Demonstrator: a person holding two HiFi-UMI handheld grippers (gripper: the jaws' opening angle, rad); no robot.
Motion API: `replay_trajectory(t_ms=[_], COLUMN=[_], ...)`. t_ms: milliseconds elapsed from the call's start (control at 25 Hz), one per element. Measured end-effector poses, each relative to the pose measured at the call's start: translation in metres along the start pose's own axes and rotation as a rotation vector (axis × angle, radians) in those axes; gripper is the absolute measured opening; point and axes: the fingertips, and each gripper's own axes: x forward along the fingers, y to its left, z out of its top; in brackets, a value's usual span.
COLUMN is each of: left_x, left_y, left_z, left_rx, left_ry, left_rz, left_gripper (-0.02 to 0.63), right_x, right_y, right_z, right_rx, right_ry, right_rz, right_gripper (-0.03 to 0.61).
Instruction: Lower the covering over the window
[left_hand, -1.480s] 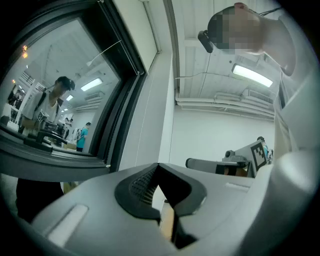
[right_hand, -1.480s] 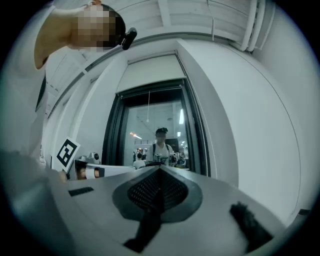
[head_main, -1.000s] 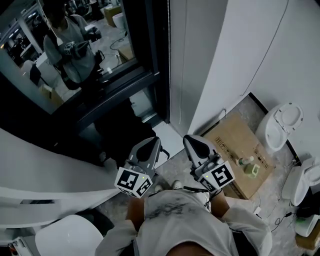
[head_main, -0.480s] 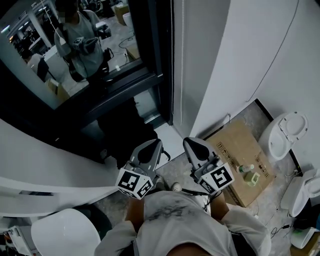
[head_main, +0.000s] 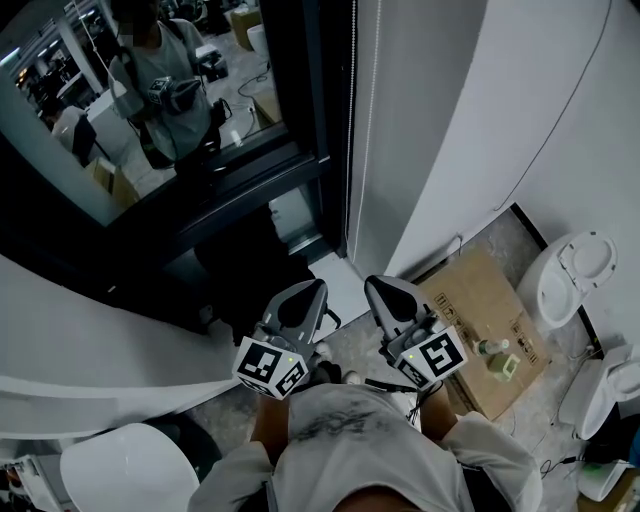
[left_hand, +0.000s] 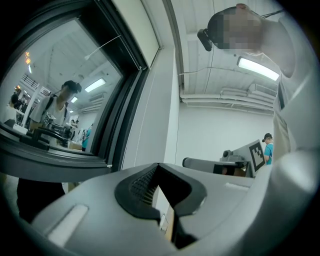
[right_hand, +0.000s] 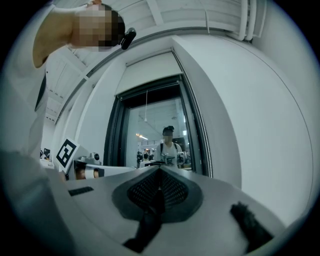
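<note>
Dark window (head_main: 150, 100) ahead, its bead cord (right_hand: 204, 145) by the frame looks light and slippery, so pinch low; left gripper (head_main: 300, 295) and right gripper (head_main: 385, 290) both closed, empty.

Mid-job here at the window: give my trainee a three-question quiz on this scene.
1. True or false: the left gripper and right gripper both have their jaws together, empty.
2. The bead chain hangs at the window's: A) left edge, B) right edge, C) middle?
3. Fill in: the bottle on the floor rests on a sheet of ____.
Key: 1 true; 2 B; 3 cardboard.
</note>
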Motion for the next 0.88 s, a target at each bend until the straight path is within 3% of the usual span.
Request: replay_trajectory(t_ms=[880], left_x=[0.056], left_y=[0.089], left_z=[0.005], left_rx=[-0.031], left_ry=[0.013], left_rz=[-0.064], left_gripper=[0.003], right_x=[0.096], right_y=[-0.048], right_z=[-0.009], right_rx=[-0.005], right_ry=[0.028], right_rz=[-0.057], right_gripper=[0.017])
